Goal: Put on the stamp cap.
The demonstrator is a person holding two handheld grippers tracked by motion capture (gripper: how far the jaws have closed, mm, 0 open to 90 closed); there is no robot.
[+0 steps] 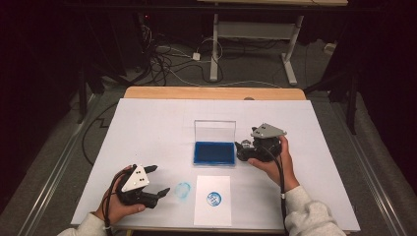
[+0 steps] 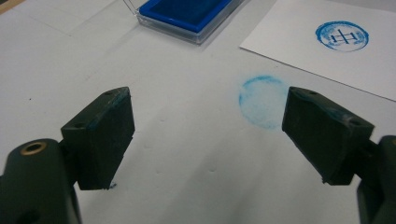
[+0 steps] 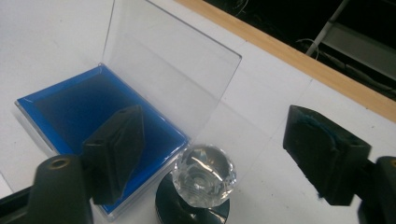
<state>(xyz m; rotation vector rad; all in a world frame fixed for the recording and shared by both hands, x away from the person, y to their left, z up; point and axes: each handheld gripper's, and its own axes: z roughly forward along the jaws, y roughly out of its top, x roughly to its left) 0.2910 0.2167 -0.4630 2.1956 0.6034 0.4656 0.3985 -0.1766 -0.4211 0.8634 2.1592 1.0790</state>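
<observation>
Right gripper (image 3: 210, 154) hides the stamp (image 3: 201, 179) base

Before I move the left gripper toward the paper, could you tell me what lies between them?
In the high view, a round blue ink smudge lies on the table between the left gripper and the paper.

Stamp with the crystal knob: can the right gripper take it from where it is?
Probably yes: the stamp stands upright between the right gripper's open jaws, beside the ink pad, nothing blocking.
</observation>
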